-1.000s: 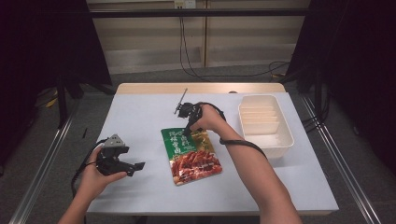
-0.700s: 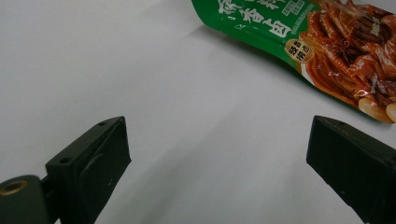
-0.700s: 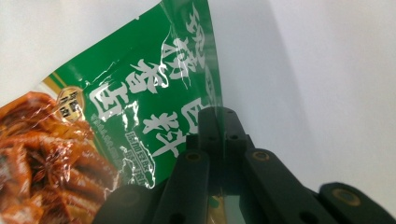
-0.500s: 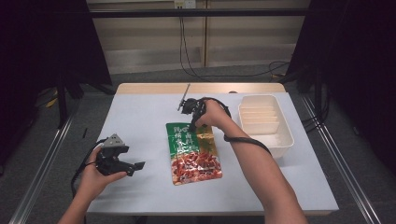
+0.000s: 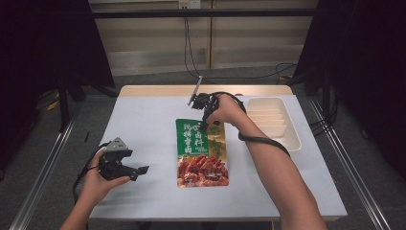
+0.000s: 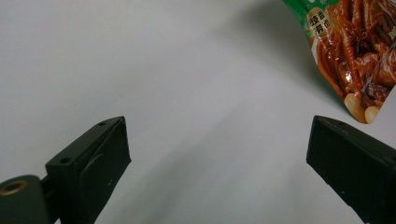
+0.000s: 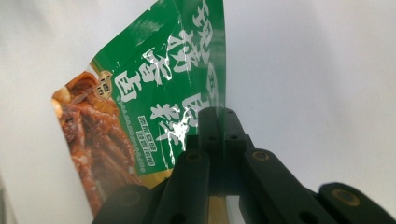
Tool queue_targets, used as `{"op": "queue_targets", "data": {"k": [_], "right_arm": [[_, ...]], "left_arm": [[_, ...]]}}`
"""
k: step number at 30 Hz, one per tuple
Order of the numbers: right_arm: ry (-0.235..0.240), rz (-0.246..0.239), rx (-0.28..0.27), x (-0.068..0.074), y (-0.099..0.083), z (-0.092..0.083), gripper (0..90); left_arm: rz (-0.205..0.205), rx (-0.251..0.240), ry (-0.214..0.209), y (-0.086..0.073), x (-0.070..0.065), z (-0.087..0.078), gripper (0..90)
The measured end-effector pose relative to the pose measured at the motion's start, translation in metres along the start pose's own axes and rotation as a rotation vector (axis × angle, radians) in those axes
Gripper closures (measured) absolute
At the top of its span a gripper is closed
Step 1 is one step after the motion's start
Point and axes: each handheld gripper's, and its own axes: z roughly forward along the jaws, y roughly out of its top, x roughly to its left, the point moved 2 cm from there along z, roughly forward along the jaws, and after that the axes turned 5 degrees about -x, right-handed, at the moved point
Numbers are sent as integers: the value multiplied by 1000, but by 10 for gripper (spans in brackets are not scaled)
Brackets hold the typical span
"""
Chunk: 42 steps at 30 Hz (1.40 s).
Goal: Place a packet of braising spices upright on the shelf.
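A dim room surrounds the scene: dark curtains at both sides, a pale panelled wall behind, cables trailing on the grey floor. The table (image 5: 143, 120) has a pale, bare top with a wooden strip along its far edge, and a white ridged tray (image 5: 274, 122) sits at its right side.

Near the middle of the table is the snack pouch (image 5: 201, 155), green at the far end and printed with reddish-brown food at the near end. Its long axis runs from the far edge toward the person, green top pointing away. The right tool (image 5: 205, 125) is clenched on that top edge, the pouch hanging from the pinched jaws in the right gripper view (image 7: 140, 126).

A second ago the pouch lay skewed, its top edge turned toward the left; now it runs straight, and the right hand has risen and moved farther back. The left tool (image 5: 136, 170) has stayed near the left front, jaws spread wide over bare table, grasping nothing.
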Motion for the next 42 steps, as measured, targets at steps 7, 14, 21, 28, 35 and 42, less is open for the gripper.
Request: {"op": "queue_targets", "data": {"k": [7, 14, 21, 28, 35, 42], "right_arm": [[2, 19, 3, 3, -2, -17, 900], [-4, 38, 3, 7, -4, -33, 900], [-10, 48, 5, 9, -7, -48, 900], [-20, 48, 6, 13, -7, -64, 900], [-34, 60, 6, 18, -7, -79, 900], [-42, 57, 13, 20, -7, -91, 900]], "left_arm": [[-12, -14, 2, 0, -1, 1, 57], [-10, -12, 4, 0, -2, 1, 57], [-17, -19, 3, 1, 0, 0, 57], [-20, -21, 1, 1, -1, 0, 57], [-26, -23, 7, 1, -1, 1, 56], [-23, -22, 9, 1, -1, 1, 56]]}}
